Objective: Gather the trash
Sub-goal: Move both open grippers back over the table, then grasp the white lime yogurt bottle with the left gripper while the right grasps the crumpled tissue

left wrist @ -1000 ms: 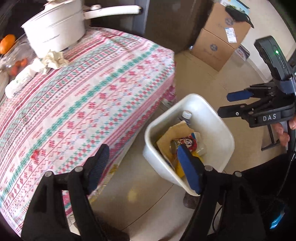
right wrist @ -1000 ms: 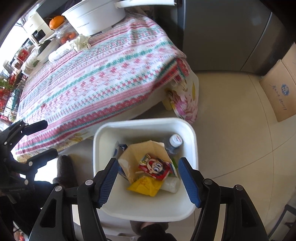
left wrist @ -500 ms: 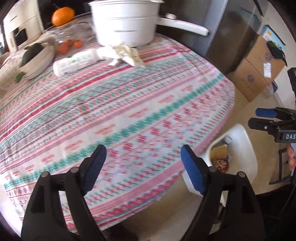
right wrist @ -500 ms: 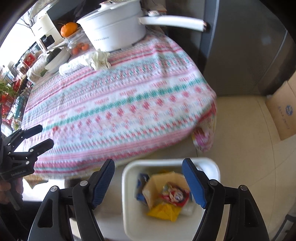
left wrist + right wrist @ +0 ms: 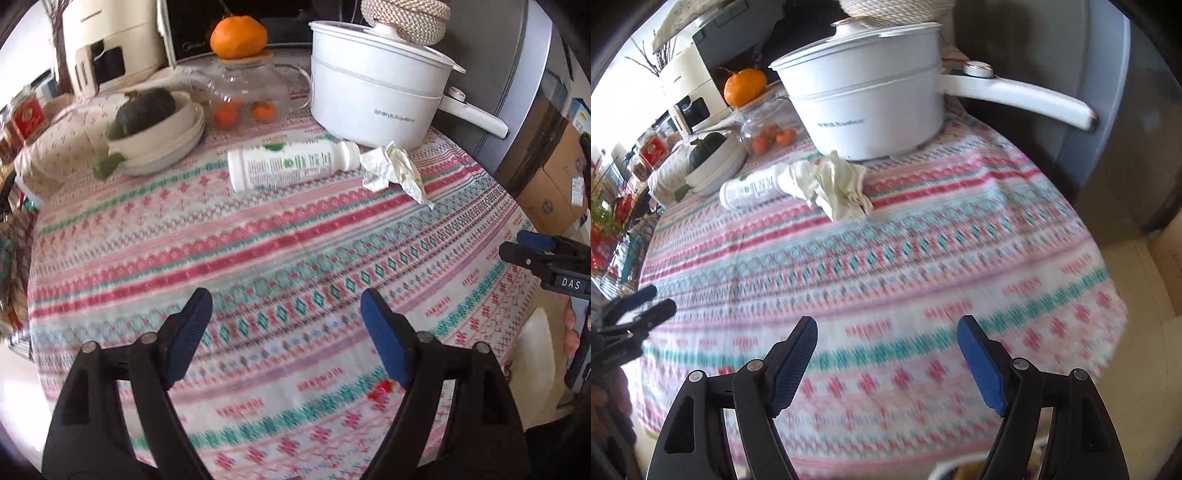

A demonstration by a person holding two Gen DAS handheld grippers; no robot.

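The left gripper (image 5: 284, 310) is held wide open above the patterned tablecloth (image 5: 258, 251); beyond it, a white bottle (image 5: 291, 164) is laid touching a crumpled tissue (image 5: 395, 170).

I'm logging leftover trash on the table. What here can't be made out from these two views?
- Plastic bottle: its cap end is covered by the crumpled tissue in the right wrist view.
- Bottle label text: too small to read, left wrist view.
- Bin: mostly hidden by the table edge, contents unseen.
- Small red scrap: blurred, unidentifiable.
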